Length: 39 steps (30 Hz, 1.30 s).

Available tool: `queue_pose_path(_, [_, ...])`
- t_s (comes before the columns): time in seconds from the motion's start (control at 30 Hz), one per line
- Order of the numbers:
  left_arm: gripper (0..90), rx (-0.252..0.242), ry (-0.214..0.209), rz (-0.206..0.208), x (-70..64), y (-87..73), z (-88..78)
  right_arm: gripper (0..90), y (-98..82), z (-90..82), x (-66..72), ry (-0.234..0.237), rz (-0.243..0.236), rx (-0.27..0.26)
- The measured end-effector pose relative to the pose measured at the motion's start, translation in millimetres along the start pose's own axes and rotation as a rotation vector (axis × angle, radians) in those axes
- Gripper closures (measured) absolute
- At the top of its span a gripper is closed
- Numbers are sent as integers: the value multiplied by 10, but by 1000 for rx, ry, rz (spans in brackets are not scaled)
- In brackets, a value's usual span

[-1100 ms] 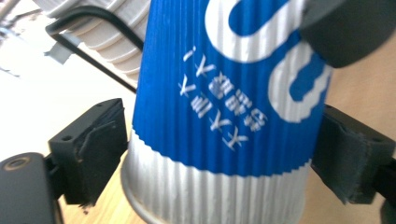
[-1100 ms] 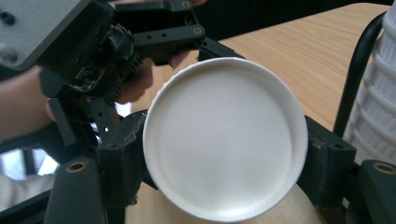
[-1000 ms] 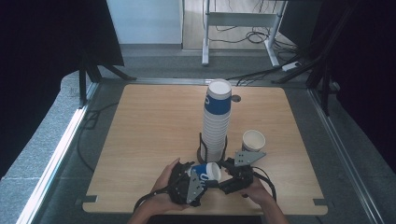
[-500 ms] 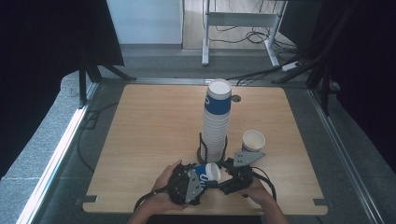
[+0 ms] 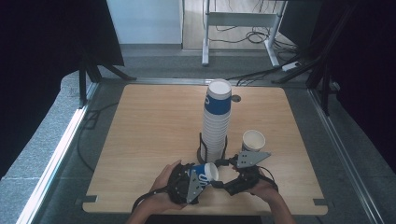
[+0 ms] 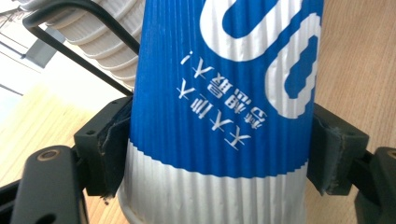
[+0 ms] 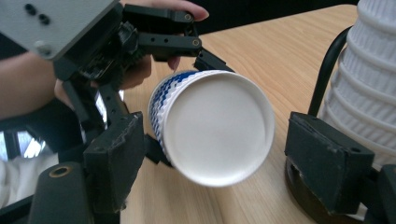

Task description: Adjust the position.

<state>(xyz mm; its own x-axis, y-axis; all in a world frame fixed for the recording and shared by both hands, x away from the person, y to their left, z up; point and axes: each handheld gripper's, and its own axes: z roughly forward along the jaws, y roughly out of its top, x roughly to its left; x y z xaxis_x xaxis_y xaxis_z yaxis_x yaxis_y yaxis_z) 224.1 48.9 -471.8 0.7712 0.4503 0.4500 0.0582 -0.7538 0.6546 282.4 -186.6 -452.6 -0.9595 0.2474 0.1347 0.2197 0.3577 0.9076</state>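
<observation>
Two grippers were held close together near the front edge of the wooden tabletop (image 5: 140,140), with a blue-and-white ribbed paper cup (image 5: 204,173) between them. In the high view the cup was seen lying on its side, just in front of the tall stack of cups (image 5: 216,119). The left gripper (image 5: 195,179) was clamped on the cup: in the left gripper view both black pads were pressed against the cup's ribbed wall (image 6: 224,112), one on each side, near the line where the blue print met the white band. The right gripper (image 5: 224,179) was held just beside the cup. In the right gripper view the cup's white bottom (image 7: 217,133) was seen facing the camera between the two jaws, with a clear gap at the right pad, so that no grip was made there; these jaws had just been opening, with the cup still between them. The stack was seated in a black wire holder (image 5: 201,147), whose curved bar and ribbed white cups were also seen at the right edge of the right gripper view. A single open paper cup (image 5: 253,140) was stood upright on the tabletop, just right of the stack and apart from it.
</observation>
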Motion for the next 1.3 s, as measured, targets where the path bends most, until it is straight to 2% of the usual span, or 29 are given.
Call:
queue_pose_path(0.13, [199,10,10,19,1,10,-1,203,69,-71,-19,-11,-41,84])
queue_pose_path(0.2, [199,11,11,21,-3,14,-2,202,98,-68,-25,-18,-65,147])
queue_pose_path(0.23, [199,12,11,29,-4,18,-4,202,98,-68,-25,-18,-65,147])
queue_pose_path(0.27, [199,9,11,32,-16,24,-3,200,116,-60,-26,-15,-79,184])
queue_pose_path(0.3, [198,11,9,43,-24,32,-7,195,162,-27,-16,-14,-122,269])
queue_pose_path(0.4, [198,15,6,60,-42,43,-12,192,229,19,-5,-10,-154,339])
queue_pose_path(0.43, [198,15,6,60,-42,43,-12,192,229,19,-5,-10,-154,339])
queue_pose_path(0.47, [198,16,6,67,-47,46,-13,187,291,63,2,-8,-180,378])
queue_pose_path(0.53, [198,14,9,68,-59,50,-9,181,311,80,6,-7,-190,390])
queue_pose_path(0.57, [198,17,14,75,-68,53,-8,180,367,128,30,-4,-213,426])
queue_pose_path(0.7, [198,22,27,90,-88,57,-3,180,438,203,65,13,-247,470])
queue_pose_path(0.73, [198,25,32,101,-102,64,0,180,460,249,77,15,-263,499])
queue_pose_path(0.8, [198,29,34,107,-109,69,0,180,464,268,78,20,-268,510])
queue_pose_path(0.83, [198,32,41,118,-118,75,5,180,465,292,80,20,-278,529])
queue_pose_path(0.87, [198,34,49,128,-138,79,18,178,461,353,89,16,-295,574])
queue_pose_path(0.93, [198,39,48,142,-144,83,24,178,459,374,93,14,-303,589])
queue_pose_path(0.97, [198,48,48,154,-167,87,39,179,449,433,101,19,-324,624])
queue_pose_path(1.03, [198,50,48,161,-182,90,49,182,443,464,107,28,-330,637])
queue_pose_path(1.07, [198,47,53,160,-209,92,64,196,432,521,114,39,-349,666])
queue_pose_path(1.1, [198,47,53,160,-209,92,64,205,427,536,120,44,-347,674])
queue_pose_path(1.13, [198,66,62,197,-208,100,64,224,424,548,122,49,-351,684])
queue_pose_path(1.2, [198,72,68,201,-213,101,68,265,414,564,131,57,-352,686])
queue_pose_path(1.3, [194,77,65,212,-214,102,82,274,406,568,131,51,-359,693])
